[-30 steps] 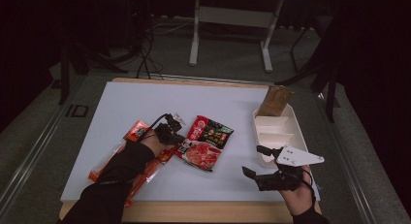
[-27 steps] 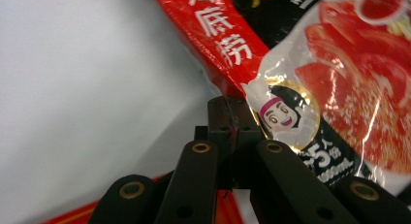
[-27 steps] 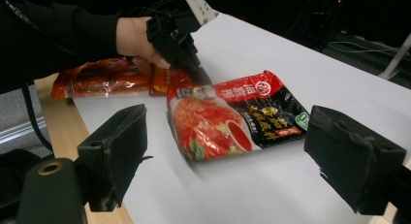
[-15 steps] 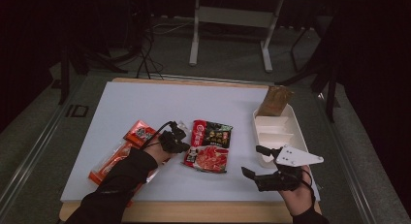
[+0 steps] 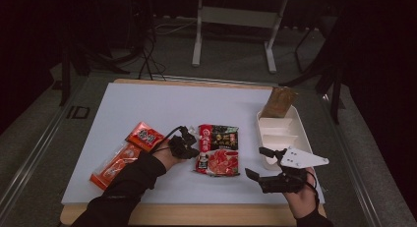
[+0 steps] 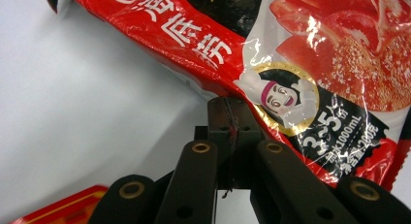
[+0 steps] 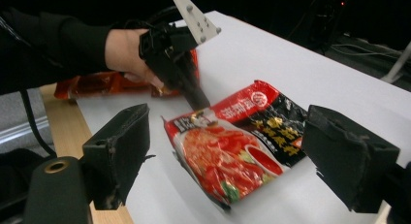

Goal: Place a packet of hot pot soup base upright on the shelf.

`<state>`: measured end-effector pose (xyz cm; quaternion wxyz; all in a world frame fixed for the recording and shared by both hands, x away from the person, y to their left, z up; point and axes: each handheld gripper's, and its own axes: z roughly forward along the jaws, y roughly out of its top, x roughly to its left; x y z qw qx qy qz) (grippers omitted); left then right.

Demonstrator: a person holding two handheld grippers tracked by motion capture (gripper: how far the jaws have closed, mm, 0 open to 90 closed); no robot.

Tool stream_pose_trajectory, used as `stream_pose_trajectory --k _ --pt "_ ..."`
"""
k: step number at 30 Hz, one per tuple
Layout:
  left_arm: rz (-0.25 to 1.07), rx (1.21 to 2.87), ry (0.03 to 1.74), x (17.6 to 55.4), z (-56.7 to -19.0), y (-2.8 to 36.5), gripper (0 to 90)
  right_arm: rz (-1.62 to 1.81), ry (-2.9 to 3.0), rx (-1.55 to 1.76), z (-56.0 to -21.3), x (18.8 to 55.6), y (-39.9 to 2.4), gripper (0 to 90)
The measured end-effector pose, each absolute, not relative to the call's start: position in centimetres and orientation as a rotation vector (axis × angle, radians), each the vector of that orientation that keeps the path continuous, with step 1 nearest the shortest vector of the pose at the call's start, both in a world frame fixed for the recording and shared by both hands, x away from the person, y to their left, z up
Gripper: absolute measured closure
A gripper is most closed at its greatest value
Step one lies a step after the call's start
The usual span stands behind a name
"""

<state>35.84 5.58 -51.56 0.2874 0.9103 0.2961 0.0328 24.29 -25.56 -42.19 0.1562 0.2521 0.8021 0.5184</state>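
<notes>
Near the middle of the white table (image 5: 162, 104) lies the soup-base packet (image 5: 218, 149), flat, red and black with a tomato picture, its near half printed with sliced tomatoes. At its left edge the left gripper (image 5: 189, 149) has its jaws pressed together on the packet's rim; in the left gripper view the two black jaws meet on the plastic edge (image 6: 228, 118). The left forearm, in a dark sleeve, runs diagonally from the near table edge to the packet, wrist low, gripper pointing right along the surface. Compared with a second ago, the packet and this hand sit further right, closer to the white compartment tray (image 5: 282, 133), and the packet is well clear of the orange sachets (image 5: 129, 151) to its left. To the packet's right and nearer the person, the right gripper (image 5: 259, 164) hovers with jaws spread wide and nothing between them, pointing left toward the packet, unmoved. A brown bag (image 5: 278, 102) stands at the tray's far end.
</notes>
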Motion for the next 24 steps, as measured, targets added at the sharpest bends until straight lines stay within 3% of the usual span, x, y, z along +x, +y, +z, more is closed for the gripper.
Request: stream_pose_trajectory --k 11,19,22,24 --pt "0.083 2.436 0.764 35.4 -51.5 4.2 89.8 1.459 2.285 0.721 -42.2 24.2 -25.5 17.2" --pt "0.081 2.381 0.807 36.1 -50.9 5.2 89.6 1.485 2.239 0.735 -42.0 24.0 -25.8 14.9" --pt "0.105 2.350 0.831 36.6 -50.2 5.5 87.3 1.485 2.210 0.738 -41.9 24.0 -26.0 14.7" --pt "0.131 2.333 0.844 37.0 -49.7 5.5 81.3 1.473 2.188 0.727 -41.8 24.0 -26.2 13.7"
